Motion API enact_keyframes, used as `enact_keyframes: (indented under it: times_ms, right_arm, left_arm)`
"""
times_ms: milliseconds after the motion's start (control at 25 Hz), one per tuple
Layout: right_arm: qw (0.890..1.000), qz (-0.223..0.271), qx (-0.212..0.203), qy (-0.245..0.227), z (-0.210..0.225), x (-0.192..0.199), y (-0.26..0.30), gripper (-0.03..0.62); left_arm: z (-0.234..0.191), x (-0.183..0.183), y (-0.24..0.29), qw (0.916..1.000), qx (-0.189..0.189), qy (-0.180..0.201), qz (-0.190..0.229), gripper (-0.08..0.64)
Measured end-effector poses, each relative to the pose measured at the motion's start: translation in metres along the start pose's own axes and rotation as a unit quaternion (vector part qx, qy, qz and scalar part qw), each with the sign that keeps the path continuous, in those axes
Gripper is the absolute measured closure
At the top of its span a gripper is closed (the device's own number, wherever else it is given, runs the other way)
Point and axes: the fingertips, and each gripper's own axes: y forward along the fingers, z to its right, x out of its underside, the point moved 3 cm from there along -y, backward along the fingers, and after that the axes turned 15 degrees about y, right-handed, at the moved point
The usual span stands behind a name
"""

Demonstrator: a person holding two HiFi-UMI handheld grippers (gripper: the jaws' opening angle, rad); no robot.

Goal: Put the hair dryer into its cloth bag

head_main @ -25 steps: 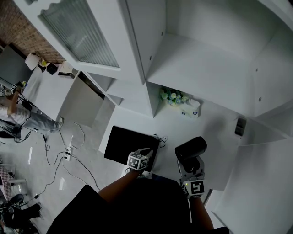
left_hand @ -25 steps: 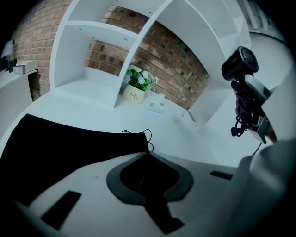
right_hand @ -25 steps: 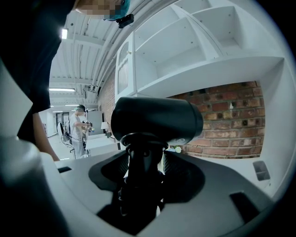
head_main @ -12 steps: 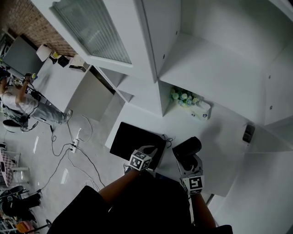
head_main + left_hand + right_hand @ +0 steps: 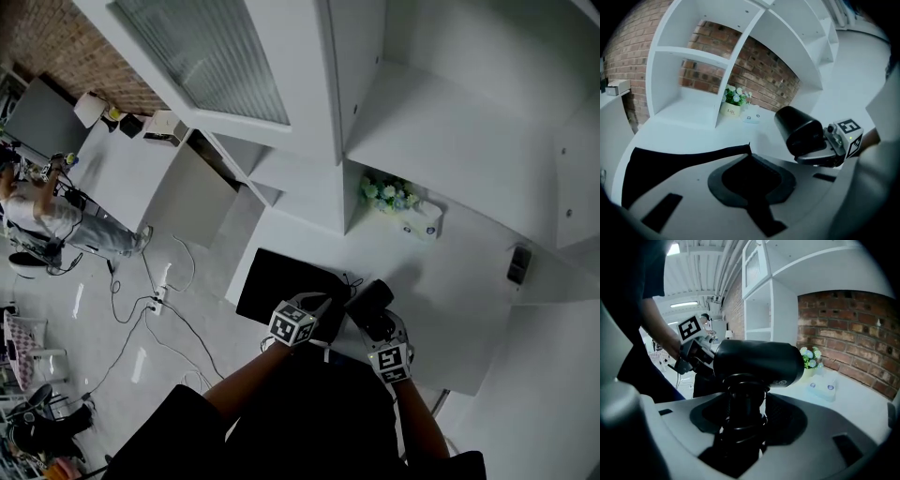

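Observation:
The black cloth bag point(image 5: 281, 284) lies flat on the white table point(image 5: 450, 309). My left gripper point(image 5: 322, 307) is shut on the bag's right edge and holds that edge a little off the table; in the left gripper view the cloth point(image 5: 665, 157) runs from the left into the jaws. My right gripper point(image 5: 377, 321) is shut on the handle of the black hair dryer point(image 5: 369, 297). The dryer's barrel point(image 5: 759, 363) lies crosswise above the jaws, just right of the bag's lifted edge. The left gripper view shows the hair dryer point(image 5: 799, 130) close by on the right.
A small pot of flowers point(image 5: 386, 193) and a white box point(image 5: 427, 223) stand at the back against the white shelf unit point(image 5: 337, 187). A small dark device point(image 5: 517, 263) is at the far right. Cables point(image 5: 159, 300) lie on the floor on the left, where a person point(image 5: 37, 216) stands.
My right gripper has come down and to the left with the hair dryer, closer to the bag's edge. The left gripper has lifted that edge slightly.

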Motion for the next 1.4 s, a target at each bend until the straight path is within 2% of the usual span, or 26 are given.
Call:
enact_keyframes:
  times_ms: [160, 480, 840, 1040, 1240, 1400]
  right_arm:
    - [0.999, -0.04, 0.018, -0.001, -0.006, 0.025, 0.014, 0.344]
    - [0.993, -0.105, 0.026, -0.052, -0.026, 0.049, 0.037, 0.344]
    - [0.976, -0.157, 0.037, -0.147, -0.042, 0.065, 0.054, 0.344]
    - [0.97, -0.17, 0.03, -0.169, -0.047, 0.07, 0.063, 0.345]
    - [0.959, -0.185, 0.013, -0.214, -0.054, 0.069, 0.077, 0.345]
    - [0.954, -0.192, 0.0, -0.231, -0.062, 0.063, 0.088, 0.345]
  left_arm:
    - [-0.002, -0.004, -0.005, 0.9999, 0.005, 0.01, 0.003, 0.529]
    - [-0.005, -0.005, -0.014, 0.9997, 0.016, 0.001, 0.017, 0.529]
    - [-0.008, -0.009, -0.017, 0.9981, 0.05, -0.014, 0.032, 0.529]
    - [-0.01, -0.009, -0.014, 0.9976, 0.058, -0.016, 0.034, 0.529]
    - [-0.009, -0.012, -0.015, 0.9966, 0.074, -0.008, 0.037, 0.529]
    - [-0.005, -0.012, -0.018, 0.9955, 0.087, -0.005, 0.039, 0.529]
